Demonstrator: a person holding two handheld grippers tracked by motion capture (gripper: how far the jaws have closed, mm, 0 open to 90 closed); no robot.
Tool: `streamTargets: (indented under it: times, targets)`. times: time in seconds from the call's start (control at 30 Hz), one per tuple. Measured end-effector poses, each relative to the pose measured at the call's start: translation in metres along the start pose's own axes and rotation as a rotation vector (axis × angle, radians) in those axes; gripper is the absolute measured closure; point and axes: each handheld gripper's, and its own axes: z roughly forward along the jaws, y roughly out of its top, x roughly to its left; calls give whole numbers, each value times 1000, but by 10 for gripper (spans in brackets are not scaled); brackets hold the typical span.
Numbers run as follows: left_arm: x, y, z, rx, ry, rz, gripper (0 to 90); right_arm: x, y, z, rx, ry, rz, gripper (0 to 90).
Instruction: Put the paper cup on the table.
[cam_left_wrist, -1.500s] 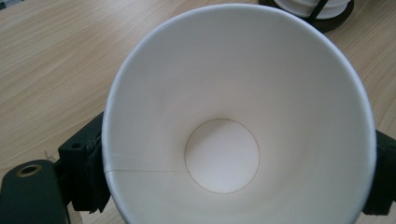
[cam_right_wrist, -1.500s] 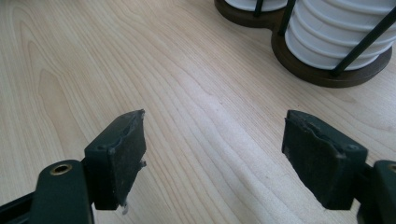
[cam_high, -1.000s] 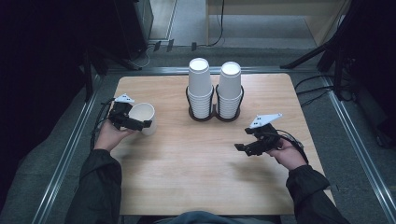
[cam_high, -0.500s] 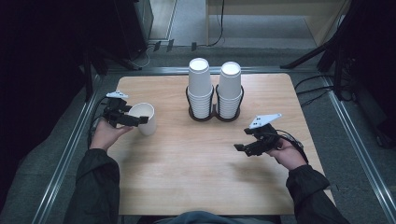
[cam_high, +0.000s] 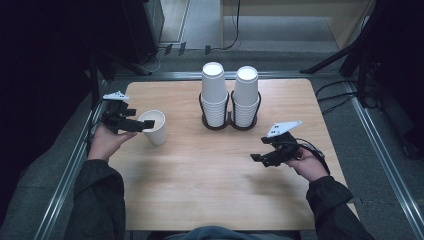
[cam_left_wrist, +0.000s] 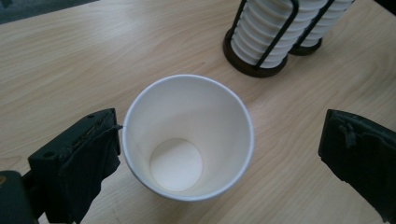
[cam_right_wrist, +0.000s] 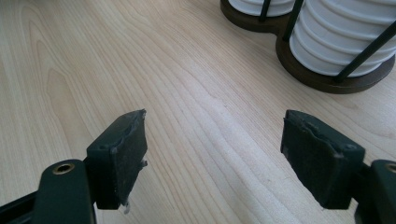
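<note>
A single white paper cup stands upright and empty at the table's left side. My left gripper is just left of it, open. In the left gripper view the cup sits between the wide-spread jaws. The left pad is touching the cup's rim, while the right pad is well clear of it. Two tall stacks of white cups stand in a black wire holder at the back middle. My right gripper hovers open over bare wood at the right, its jaws empty.
The holder's dark base lies ahead and to the right of the right gripper. Bare wooden tabletop spreads across the front and middle. Metal rails run along the table's sides, with dark floor and cables beyond.
My left gripper has drawn back slightly to the left of the cup. The cup stands about where it was. The right gripper has not moved.
</note>
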Motion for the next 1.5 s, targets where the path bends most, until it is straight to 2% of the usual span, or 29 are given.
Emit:
streamTargets:
  times: [0.1, 0.2, 0.33, 0.4, 0.6, 0.77, 0.97, 1.1, 1.33, 1.43, 1.5]
  targets:
    - [-8, 5, -5, -5, -18, -5, 0, 0, 0, 0, -1, 0, -6, 228]
    - [-15, 8, -5, -2, -61, -3, 0, 0, 1, 0, -2, -2, -5, 228]
    - [-27, 11, -3, 2, -75, 17, 0, 0, 3, 1, -3, -1, -10, 228]
    - [-35, 11, -2, 5, -102, 48, 0, 1, 5, 2, -3, 4, -4, 228]
    - [-54, 15, 2, -2, -151, 71, 0, 2, 8, 6, 2, 18, -17, 228]
    - [-71, 14, 12, 28, -163, 94, 0, 2, 10, 8, 2, 24, -20, 228]
    - [-89, 12, 27, 58, -131, 119, 0, 3, 12, 11, 7, 31, -29, 228]
    - [-98, 9, 37, 60, -147, 133, 0, 2, 14, 12, 6, 35, -26, 227]
    - [-115, 0, 53, 86, -158, 181, 0, 7, 17, 19, 18, 46, -44, 227]
    - [-121, -3, 61, 88, -180, 204, 0, 8, 18, 22, 23, 50, -55, 227]
    - [-124, -5, 65, 95, -175, 218, 0, 10, 18, 24, 30, 53, -58, 227]
